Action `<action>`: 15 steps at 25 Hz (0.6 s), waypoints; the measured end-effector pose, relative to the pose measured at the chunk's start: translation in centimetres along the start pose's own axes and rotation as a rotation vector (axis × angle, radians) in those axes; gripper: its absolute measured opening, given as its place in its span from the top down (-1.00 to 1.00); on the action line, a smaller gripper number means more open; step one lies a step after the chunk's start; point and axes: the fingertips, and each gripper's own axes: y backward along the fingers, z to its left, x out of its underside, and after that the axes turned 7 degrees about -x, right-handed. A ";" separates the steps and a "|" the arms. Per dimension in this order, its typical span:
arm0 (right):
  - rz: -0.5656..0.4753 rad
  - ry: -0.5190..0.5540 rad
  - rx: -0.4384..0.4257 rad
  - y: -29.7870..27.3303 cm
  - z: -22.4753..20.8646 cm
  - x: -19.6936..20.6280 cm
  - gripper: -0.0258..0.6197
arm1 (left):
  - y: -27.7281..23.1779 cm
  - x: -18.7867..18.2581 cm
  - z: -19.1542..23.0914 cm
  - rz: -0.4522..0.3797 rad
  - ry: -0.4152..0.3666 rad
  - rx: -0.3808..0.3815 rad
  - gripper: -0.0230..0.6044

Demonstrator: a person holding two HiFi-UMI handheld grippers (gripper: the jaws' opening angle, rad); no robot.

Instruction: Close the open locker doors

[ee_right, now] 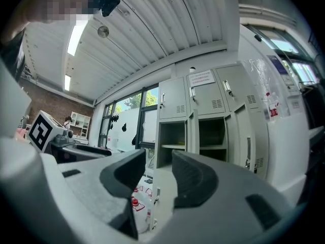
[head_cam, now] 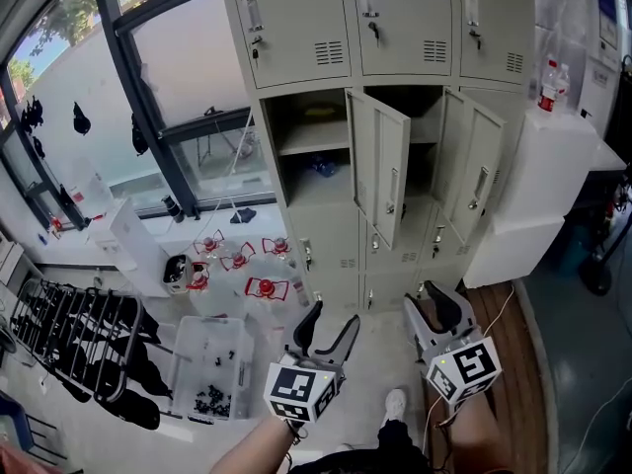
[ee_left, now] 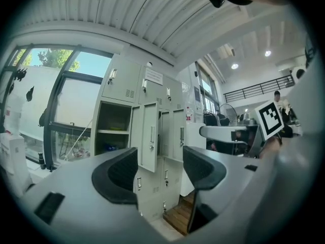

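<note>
Left claw (head_cam: 330, 329), right claw (head_cam: 434, 309): textured black pads (ee_left: 119, 174) spread, empty. Grey sheet-metal locker doors (head_cam: 381, 166) ajar, flat, rectangular.

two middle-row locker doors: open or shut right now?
Open. The left door and the right door both stand swung outward, exposing the compartments behind them.

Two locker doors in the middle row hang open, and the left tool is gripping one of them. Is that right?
Not quite. The left door and right door do hang open, but the left tool grips nothing. The left gripper view shows its jaws apart and empty, short of the lockers.
</note>
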 end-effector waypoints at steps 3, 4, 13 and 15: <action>-0.011 0.000 -0.015 -1.3 -2.3 -0.1 0.46 | -2.8 -0.2 0.1 -0.001 -0.005 -0.008 0.07; -0.015 -0.006 -0.018 -1.7 -3.2 -0.1 0.46 | -3.8 -0.2 -0.1 0.000 -0.003 -0.010 0.07; -0.031 -0.040 -0.046 -6.0 -12.2 0.5 0.46 | -13.5 -0.8 -0.8 0.008 -0.004 -0.028 0.07; -0.030 -0.041 -0.057 -6.9 -14.1 0.6 0.46 | -15.7 -0.9 -1.1 0.011 -0.003 -0.033 0.07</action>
